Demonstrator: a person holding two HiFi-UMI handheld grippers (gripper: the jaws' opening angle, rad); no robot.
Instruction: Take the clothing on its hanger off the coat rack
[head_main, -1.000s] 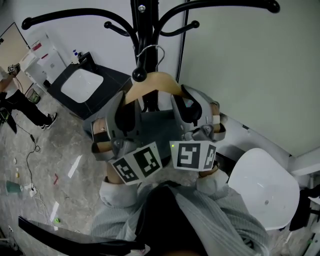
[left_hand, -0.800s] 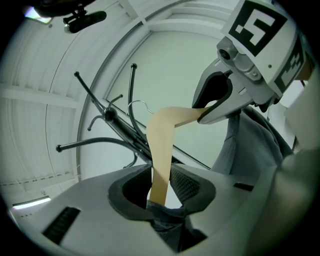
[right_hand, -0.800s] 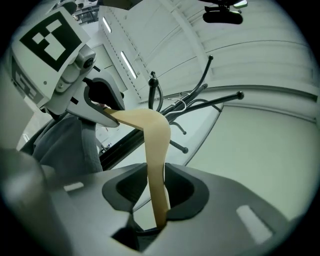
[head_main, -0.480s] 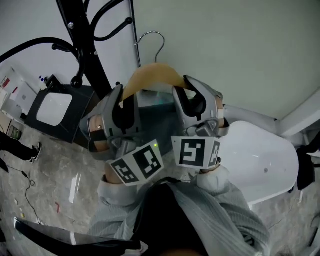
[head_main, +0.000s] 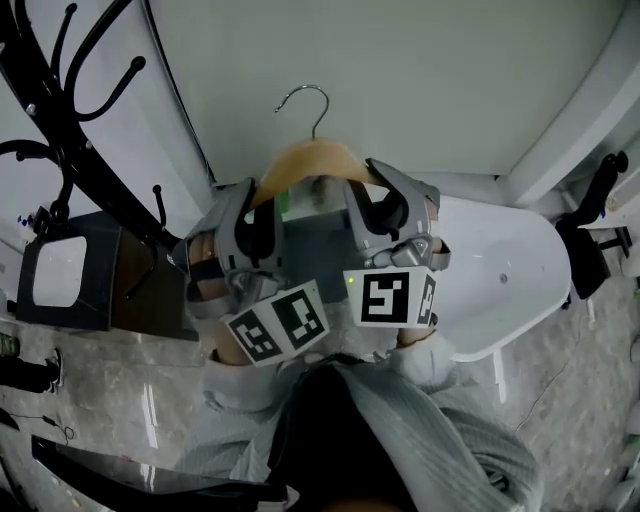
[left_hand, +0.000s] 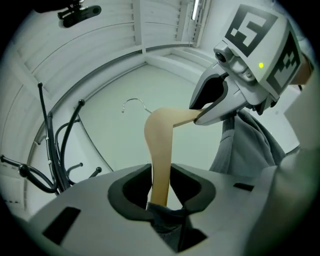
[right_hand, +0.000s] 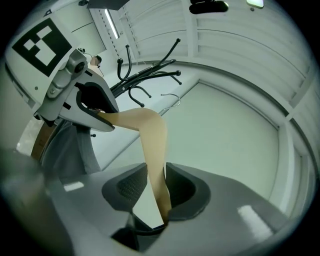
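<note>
Pale wall (head_main: 420, 80) was now seen behind the hanger (head_main: 312, 158), which had been lifted clear of the rack (head_main: 60, 110) and swung away, so that the rack was left at the far left edge. Both wooden arms were held pinched: one by the left gripper (left_hand: 161, 187), with a fold of grey clothing (left_hand: 247, 145) caught between its jaws, the other by the right gripper (right_hand: 157, 192). Removal could be judged done, with only the carry and set-down left.

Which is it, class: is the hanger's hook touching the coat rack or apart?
Apart. Head view: the hanger's hook hangs before bare wall, the coat rack well to its left.
</note>
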